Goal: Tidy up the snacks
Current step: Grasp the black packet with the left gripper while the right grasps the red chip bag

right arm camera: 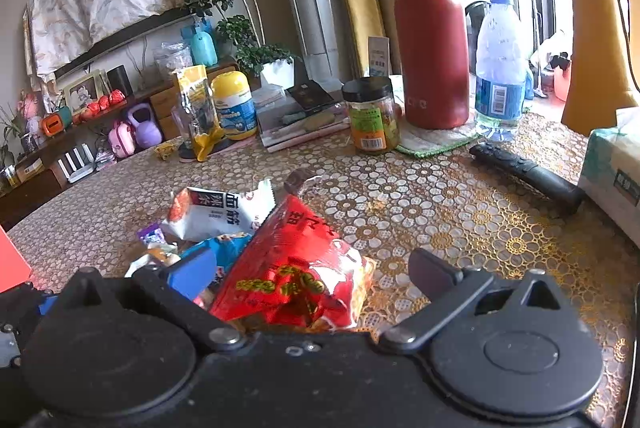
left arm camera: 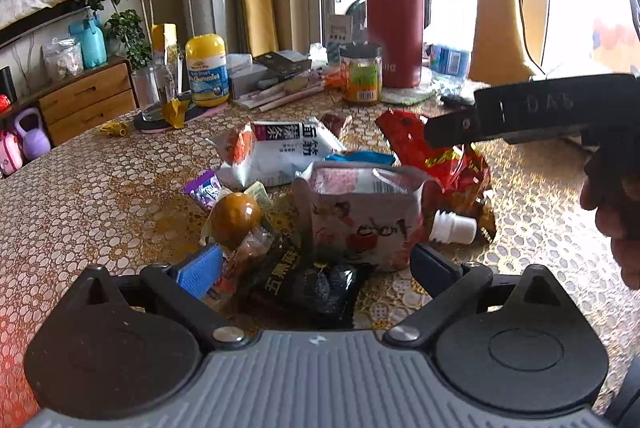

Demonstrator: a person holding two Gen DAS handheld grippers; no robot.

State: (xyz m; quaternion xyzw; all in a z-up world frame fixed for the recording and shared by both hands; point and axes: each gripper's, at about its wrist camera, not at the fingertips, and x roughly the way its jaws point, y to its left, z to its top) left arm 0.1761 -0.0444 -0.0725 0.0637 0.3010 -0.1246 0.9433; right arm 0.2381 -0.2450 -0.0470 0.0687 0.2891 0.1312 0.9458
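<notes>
1. A heap of snack packets sits mid-frame on a round table [left arm camera: 100, 196] under a gold-and-white lace-pattern cover, seen from both wrist cameras.
2. The left gripper [left arm camera: 316, 268], bottom centre of the left view, has its tongs spread apart, holding nothing; a black packet [left arm camera: 308, 288] with gold lettering lies between them, and whether either finger touches it cannot be told.
3. Just above the black packet stands a pink-and-white illustrated pouch [left arm camera: 360, 216], its white screw spout [left arm camera: 454, 227] pointing to the right of the frame.
4. To the pouch's left, a round brown sweet [left arm camera: 235, 214] in clear wrap; beyond it, a white packet [left arm camera: 276, 152] with black characters and a small purple packet [left arm camera: 204, 188].
5. The right gripper [right arm camera: 316, 274], bottom centre of its own view, also has its tongs apart, with a red packet [right arm camera: 296, 268] lying between them; the fingers do not visibly press it.
6. In the left view the same gripper reaches in from the right edge as a black bar above the red packet, a hand [left arm camera: 616, 204] behind it.
7. Upper right of centre: a red flask [right arm camera: 432, 40], a water bottle [right arm camera: 500, 68], a black-lidded jar [right arm camera: 372, 116]; a yellow-capped gummies tub [right arm camera: 236, 104] stands left of centre.
8. A black remote [right arm camera: 524, 172] lies at right, beside a tissue pack [right arm camera: 612, 164].
</notes>
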